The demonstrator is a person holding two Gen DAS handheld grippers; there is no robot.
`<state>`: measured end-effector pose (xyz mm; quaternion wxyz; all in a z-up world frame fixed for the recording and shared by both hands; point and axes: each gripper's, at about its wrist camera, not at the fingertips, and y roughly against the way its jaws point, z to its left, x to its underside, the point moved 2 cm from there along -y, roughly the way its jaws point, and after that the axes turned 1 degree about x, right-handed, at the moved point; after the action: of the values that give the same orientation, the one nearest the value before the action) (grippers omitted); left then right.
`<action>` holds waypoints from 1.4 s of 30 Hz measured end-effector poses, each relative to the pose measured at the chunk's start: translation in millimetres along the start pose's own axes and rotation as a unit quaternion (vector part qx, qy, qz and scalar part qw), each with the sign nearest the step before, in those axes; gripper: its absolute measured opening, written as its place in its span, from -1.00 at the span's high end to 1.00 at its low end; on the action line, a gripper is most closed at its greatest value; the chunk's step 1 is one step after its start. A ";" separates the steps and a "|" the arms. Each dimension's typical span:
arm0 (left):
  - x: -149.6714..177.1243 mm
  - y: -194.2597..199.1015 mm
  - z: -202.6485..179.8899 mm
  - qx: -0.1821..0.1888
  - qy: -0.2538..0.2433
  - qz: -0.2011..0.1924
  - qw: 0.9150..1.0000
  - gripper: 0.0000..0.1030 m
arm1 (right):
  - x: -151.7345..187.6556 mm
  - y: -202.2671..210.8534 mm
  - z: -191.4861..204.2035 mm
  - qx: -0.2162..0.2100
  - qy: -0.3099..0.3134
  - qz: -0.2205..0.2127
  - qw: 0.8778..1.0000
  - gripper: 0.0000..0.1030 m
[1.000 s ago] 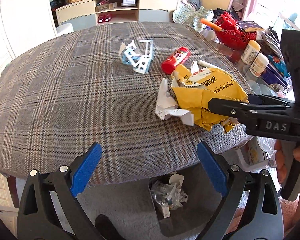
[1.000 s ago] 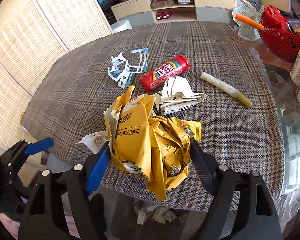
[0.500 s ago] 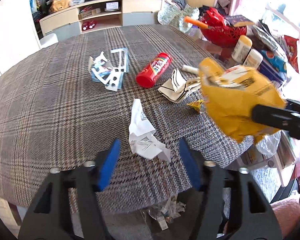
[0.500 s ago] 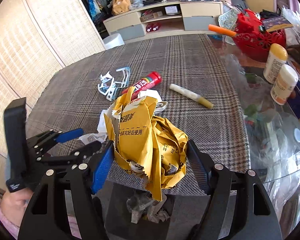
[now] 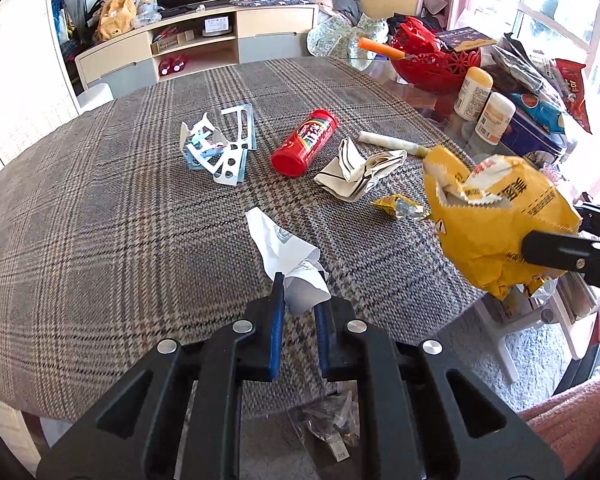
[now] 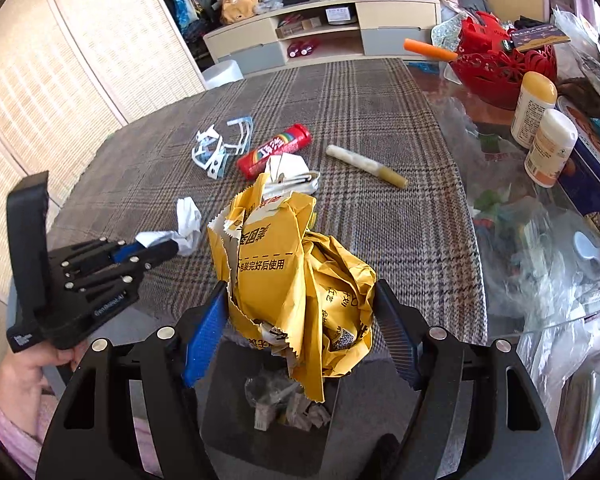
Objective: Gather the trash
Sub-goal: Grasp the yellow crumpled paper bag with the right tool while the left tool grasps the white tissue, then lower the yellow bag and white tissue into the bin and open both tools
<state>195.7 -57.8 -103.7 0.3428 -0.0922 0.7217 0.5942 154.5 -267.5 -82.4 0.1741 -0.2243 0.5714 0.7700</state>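
Note:
My left gripper (image 5: pixel 300 294) is at the table's near edge, its jaws closing on a crumpled white paper (image 5: pixel 284 244) that is pinched between the blue pads. The right wrist view shows that same left gripper (image 6: pixel 164 248) holding the white paper (image 6: pixel 188 220). My right gripper (image 6: pixel 300 286) is shut on a crumpled yellow bag (image 6: pixel 284 264), held past the table edge above a dark bin (image 6: pixel 228 432) with trash in it. The yellow bag (image 5: pixel 496 224) hangs at the right in the left wrist view.
On the plaid tablecloth (image 5: pixel 100 220) lie a red tube (image 5: pixel 304 142), blue-white plastic cutouts (image 5: pixel 220 148), folded cream paper (image 5: pixel 360 168), a small yellow wrapper (image 5: pixel 400 207) and a white stick (image 5: pixel 388 145). A red basket (image 6: pixel 504 68) and two bottles (image 6: pixel 534 108) crowd the glass side.
The left gripper moved in over the table edge and its wide jaws closed around the white paper. The right gripper lifted the yellow bag off the table and drew it back past the edge.

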 end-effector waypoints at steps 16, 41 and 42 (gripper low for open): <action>86.5 86.3 -29.9 0.026 0.011 -0.011 1.000 0.76 | 83.2 52.0 11.2 -0.041 -0.018 -0.010 0.999 -0.42; 225.9 -22.8 -55.2 0.078 0.089 0.113 0.987 0.76 | 190.0 -59.4 6.1 -0.009 -0.090 0.066 0.994 -0.42; 225.5 -28.5 -54.9 0.074 0.088 0.117 0.986 0.76 | 189.1 -64.9 6.1 -0.002 -0.090 0.069 0.994 -0.43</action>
<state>21.4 -54.4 -259.4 0.2121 -0.0327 0.7970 0.5646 29.1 -240.9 -235.9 0.1707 -0.1145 0.5664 0.7981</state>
